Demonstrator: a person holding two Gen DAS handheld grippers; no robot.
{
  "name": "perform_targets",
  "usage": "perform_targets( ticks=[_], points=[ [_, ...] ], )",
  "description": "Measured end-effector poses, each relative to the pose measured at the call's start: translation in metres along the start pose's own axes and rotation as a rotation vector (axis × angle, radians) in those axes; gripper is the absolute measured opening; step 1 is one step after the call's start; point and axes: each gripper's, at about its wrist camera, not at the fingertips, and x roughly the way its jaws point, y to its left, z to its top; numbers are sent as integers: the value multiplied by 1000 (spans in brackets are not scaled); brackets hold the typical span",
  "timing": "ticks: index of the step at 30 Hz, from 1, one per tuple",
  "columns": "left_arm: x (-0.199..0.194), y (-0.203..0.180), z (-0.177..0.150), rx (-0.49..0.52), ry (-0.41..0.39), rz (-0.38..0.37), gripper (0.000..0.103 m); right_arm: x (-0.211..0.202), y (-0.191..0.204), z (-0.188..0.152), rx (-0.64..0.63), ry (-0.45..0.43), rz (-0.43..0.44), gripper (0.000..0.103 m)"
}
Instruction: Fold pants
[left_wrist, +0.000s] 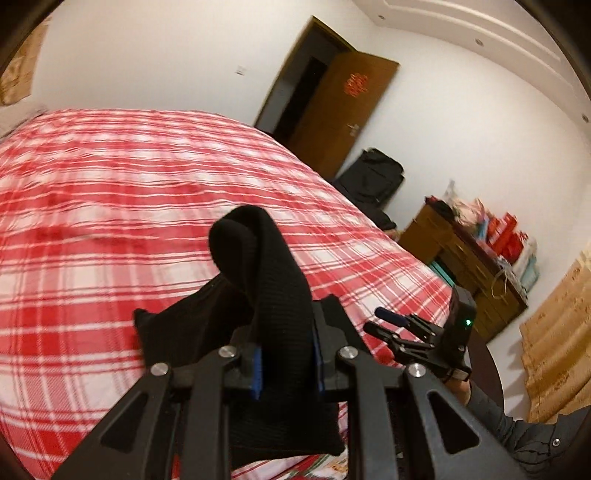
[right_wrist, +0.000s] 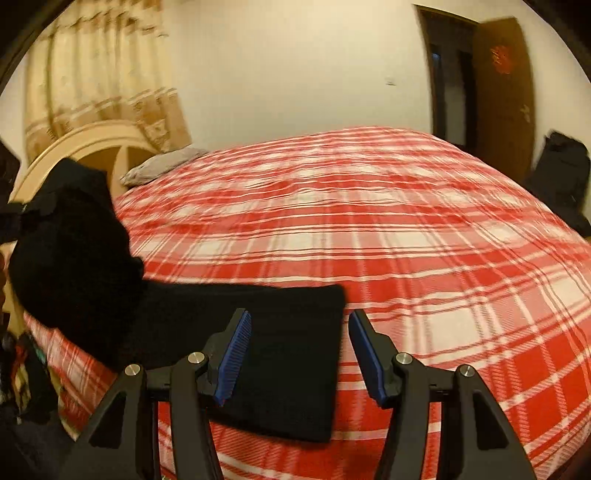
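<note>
Blue pads of the left claw (left_wrist: 286, 363) pinch a thick bunch of the pants (left_wrist: 258, 280), lifted at the near edge of the bed (left_wrist: 110, 184). Beyond it, to its right, the right claw (right_wrist: 299, 354) hangs spread and empty over the free end (right_wrist: 288, 362) lying flat on the cover. One pair of pants, two claws. Its long axis runs left to right between them, so the right claw looks nearer the loose end.

pants (left_wrist: 273, 280) are matt black knit cloth, bed (left_wrist: 110, 206) cover's soft woven plaid, fingers (right_wrist: 236, 354) have ribbed blue rubbery pads
</note>
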Motion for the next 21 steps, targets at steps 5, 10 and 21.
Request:
perform_targets(
  ticks=[5,10,21],
  points=[
    [33,-23,9,35,54,-29,21,4,-26,1,93,21,-40,57],
    [76,-37,11,48,120,-13,21,11,-32,-1,117,49,-47,57],
    [163,-57,-14,84,282,53,22,17,-44,-5,149,69,-53,57]
  ],
)
